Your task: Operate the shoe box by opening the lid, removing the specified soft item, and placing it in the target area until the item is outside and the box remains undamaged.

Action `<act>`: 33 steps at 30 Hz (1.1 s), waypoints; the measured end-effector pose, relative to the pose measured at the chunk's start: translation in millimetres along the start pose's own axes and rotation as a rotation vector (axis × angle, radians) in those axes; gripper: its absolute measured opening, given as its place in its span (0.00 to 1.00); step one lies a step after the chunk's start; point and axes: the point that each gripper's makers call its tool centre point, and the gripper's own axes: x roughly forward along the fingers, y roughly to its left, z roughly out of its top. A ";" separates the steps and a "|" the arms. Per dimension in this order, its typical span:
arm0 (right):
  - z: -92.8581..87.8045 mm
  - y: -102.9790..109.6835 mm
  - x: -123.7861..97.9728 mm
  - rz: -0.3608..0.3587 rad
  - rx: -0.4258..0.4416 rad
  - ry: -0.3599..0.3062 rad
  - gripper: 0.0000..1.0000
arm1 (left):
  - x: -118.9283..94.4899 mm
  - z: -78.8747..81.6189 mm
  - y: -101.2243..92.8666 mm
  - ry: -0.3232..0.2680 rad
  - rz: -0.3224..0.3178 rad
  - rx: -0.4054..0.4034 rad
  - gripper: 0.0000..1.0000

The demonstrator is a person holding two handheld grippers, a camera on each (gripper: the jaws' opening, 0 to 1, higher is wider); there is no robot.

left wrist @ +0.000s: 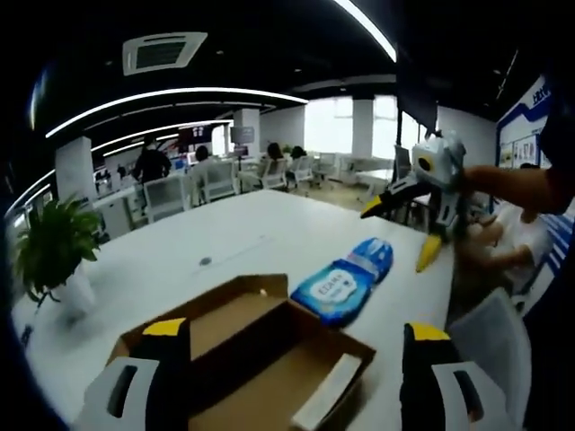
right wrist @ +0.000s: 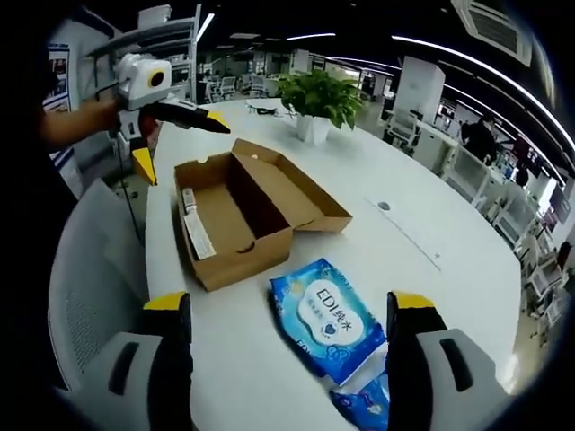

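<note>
1. Left gripper view, 9 o'clock: potted plant (left wrist: pixel 52 247) in a white pot, standing on the white table (left wrist: pixel 234 238) near its edge.
2. Lower centre, about 6 o'clock: brown shoe box (left wrist: pixel 256 359) lying open on the table, lid folded back flat beside the tray, a white label on the end wall nearest the camera. Nothing seen inside the part in view.
3. Left gripper (left wrist: pixel 301 355) spread wide, yellow-tipped black jaws rising at 7 and 5 o'clock, empty, straddling the box without touching it.
4. Just past the box toward 3 o'clock: blue wet-wipes pack (left wrist: pixel 341 283) lying flat on the table, outside the box and just beside its corner.
5. At 2 o'clock: right gripper (left wrist: pixel 409 229) held by a person's hand above the table edge, jaws splayed wide apart, holding nothing.
6. Far background, 11 to 12 o'clock: office chairs (left wrist: pixel 216 180) and seated people, blurred.
7. Right gripper view, 10 o'clock: left gripper (right wrist: pixel 180 148) raised beside the box, jaws parted wide, empty.
8. Centre, slightly toward 11 o'clock: shoe box (right wrist: pixel 247 215) open, lid lying alongside, interior bare.
9. At 12 o'clock: potted plant (right wrist: pixel 316 103) beyond the box.
10. At 6 o'clock: wet-wipes pack (right wrist: pixel 328 328) on the table (right wrist: pixel 431 242), near the box, between the wide-open, empty jaws of the right gripper (right wrist: pixel 287 328).
</note>
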 end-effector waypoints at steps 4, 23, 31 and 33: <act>6.4 6.2 10.8 0.035 -0.029 -0.005 0.84 | -9.7 -4.2 4.4 -0.008 0.018 -0.010 1.00; 26.4 32.9 63.9 0.192 -0.175 -0.004 0.72 | -52.2 -25.0 23.0 -0.018 0.106 -0.033 1.00; 26.0 45.6 87.8 0.270 -0.236 0.028 0.65 | -66.6 -32.9 32.2 -0.023 0.136 -0.048 1.00; 26.7 49.6 92.2 0.285 -0.249 0.036 0.63 | -69.4 -34.7 33.0 -0.024 0.141 -0.046 1.00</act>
